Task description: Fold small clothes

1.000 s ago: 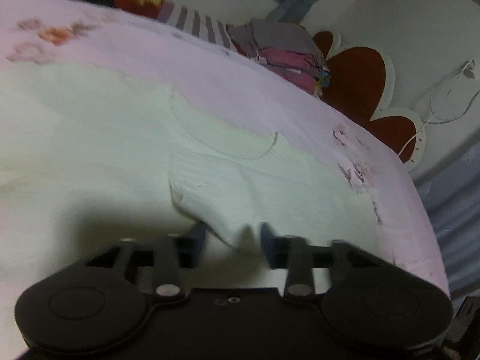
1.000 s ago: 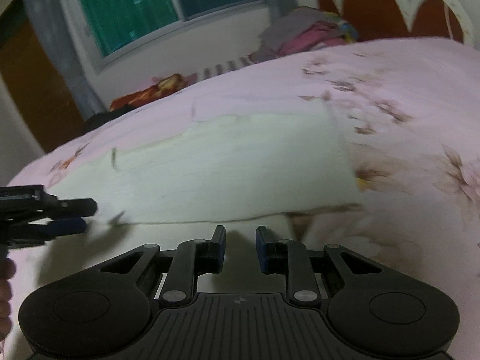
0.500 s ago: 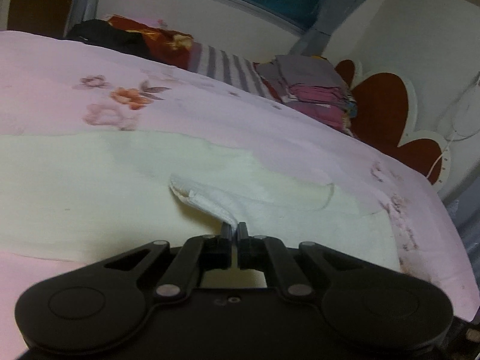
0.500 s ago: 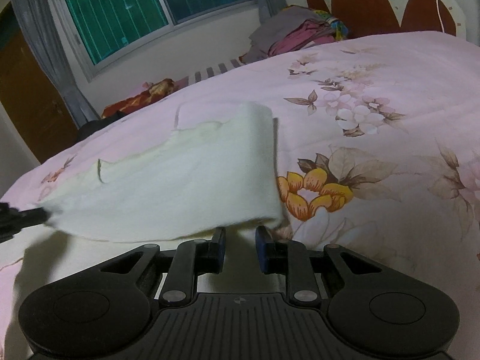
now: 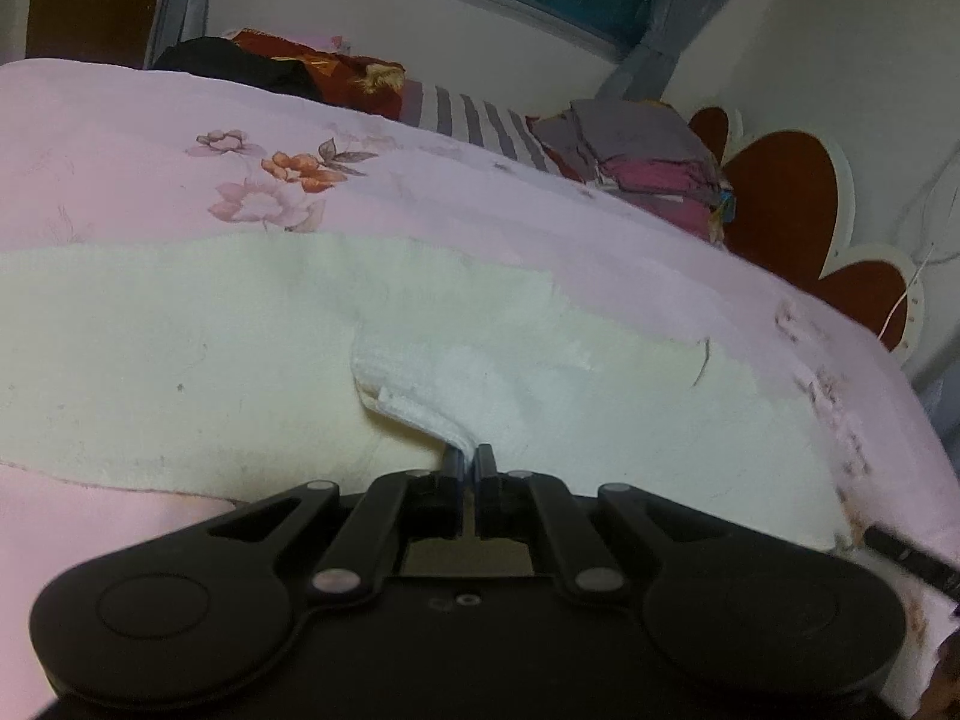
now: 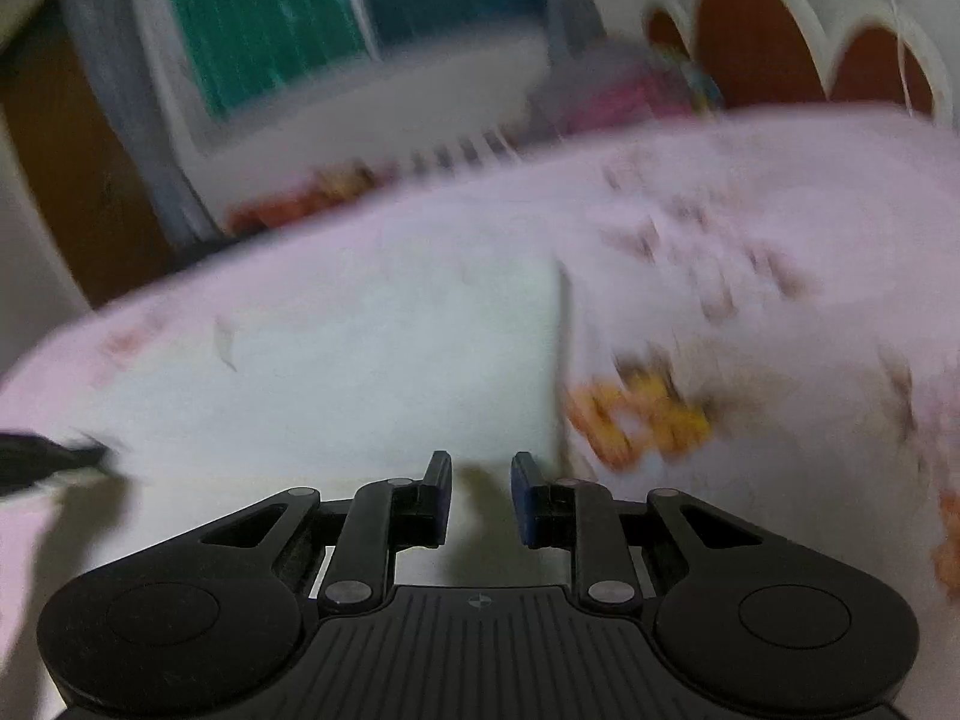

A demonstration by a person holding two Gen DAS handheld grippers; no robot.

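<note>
A cream white garment (image 5: 198, 354) lies spread on the pink floral bedsheet (image 5: 108, 168). My left gripper (image 5: 469, 461) is shut on a ribbed corner of the garment (image 5: 438, 396) and holds it slightly raised. In the blurred right wrist view the garment (image 6: 384, 372) lies flat with a straight right edge. My right gripper (image 6: 480, 480) is open and empty, just over the garment's near edge. The left gripper's tip also shows in the right wrist view (image 6: 48, 462), at the garment's left end.
A stack of folded clothes (image 5: 648, 168) sits at the far side of the bed by the red and white headboard (image 5: 786, 204). Striped (image 5: 474, 120) and red fabric (image 5: 336, 72) lie under the window. The bed edge falls off at the right.
My left gripper closed on the garment's corner and lifted it a little. The right wrist view has shifted and blurred; its jaws stand a bit wider apart.
</note>
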